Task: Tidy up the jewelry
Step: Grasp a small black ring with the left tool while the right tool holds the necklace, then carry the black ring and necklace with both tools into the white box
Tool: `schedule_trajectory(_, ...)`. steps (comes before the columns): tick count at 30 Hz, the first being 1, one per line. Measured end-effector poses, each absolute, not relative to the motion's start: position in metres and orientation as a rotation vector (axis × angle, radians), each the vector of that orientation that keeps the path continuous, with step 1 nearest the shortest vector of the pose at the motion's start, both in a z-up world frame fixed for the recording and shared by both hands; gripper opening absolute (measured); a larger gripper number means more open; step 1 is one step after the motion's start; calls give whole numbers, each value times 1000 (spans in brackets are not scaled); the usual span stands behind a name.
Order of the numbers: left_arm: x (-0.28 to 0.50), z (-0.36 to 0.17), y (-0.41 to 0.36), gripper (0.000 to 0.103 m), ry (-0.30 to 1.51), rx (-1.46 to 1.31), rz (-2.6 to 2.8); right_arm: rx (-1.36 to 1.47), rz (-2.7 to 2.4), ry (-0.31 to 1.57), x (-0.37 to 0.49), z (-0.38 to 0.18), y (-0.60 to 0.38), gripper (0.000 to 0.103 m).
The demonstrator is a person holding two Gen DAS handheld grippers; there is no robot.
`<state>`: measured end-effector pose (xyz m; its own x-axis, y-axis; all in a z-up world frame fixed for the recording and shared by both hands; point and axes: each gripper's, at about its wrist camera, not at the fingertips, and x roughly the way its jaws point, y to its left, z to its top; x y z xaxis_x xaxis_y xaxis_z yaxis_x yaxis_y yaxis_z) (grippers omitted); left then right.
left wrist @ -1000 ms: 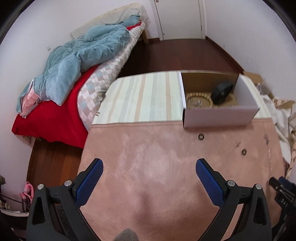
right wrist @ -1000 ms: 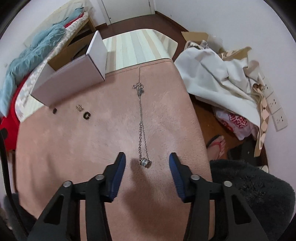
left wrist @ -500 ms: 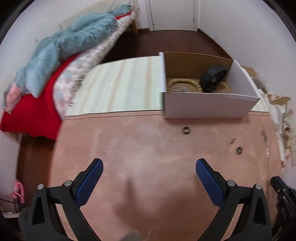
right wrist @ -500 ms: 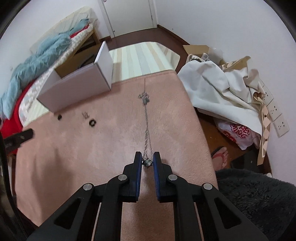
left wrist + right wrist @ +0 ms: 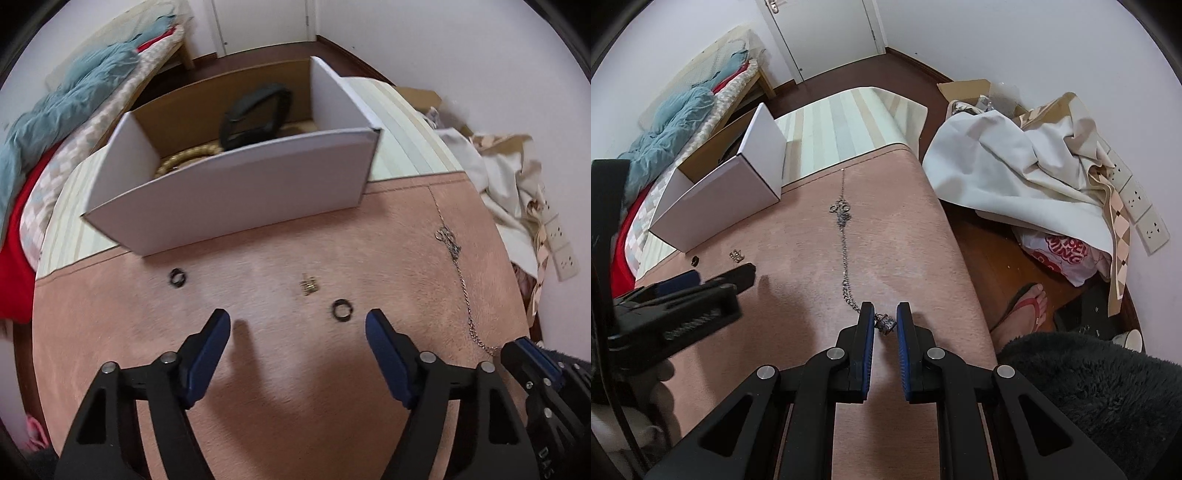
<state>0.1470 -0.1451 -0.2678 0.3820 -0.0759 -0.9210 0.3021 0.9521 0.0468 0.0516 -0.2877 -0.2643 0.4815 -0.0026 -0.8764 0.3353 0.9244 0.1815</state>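
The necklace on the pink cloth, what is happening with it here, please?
A person is sorting jewelry with two handheld grippers. The right gripper has its jaws nearly shut around the pendant end of the chain necklace; whether they already pinch it is unclear. The rest of the chain lies stretched along the pink cloth. The left gripper hangs open near a black ring. The white box already holds a beaded bracelet.

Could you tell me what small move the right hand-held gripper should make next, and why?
Probably lift slightly. The right hand-held gripper has its fingers nearly closed around the pendant of the chain necklace, which lies stretched across the pink mat; the white box awaits.
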Motion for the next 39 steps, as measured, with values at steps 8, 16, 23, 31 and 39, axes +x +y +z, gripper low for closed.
schedule_trajectory(8, 151, -268, -156, 12, 1134, 203, -309, 371, -219, 1061, 51, -268, -292, 13)
schedule_trajectory(16, 145, -261, -153, 10, 1131, 197, -318, 382, -202, 1027, 48, -251, -292, 13)
schedule_trajectory(23, 132, -233, -129, 10, 1124, 119, -343, 374, -120, 974, 52, -209, -277, 13)
schedule_trajectory(31, 141, -191, -86, 10, 1087, 74, -316, 352, -22, 916, 74, -153, -256, 13)
schedule_trajectory(39, 167, -147, -50, 10, 1048, 43, -312, 358, 79, 840, 112, -95, -231, 13)
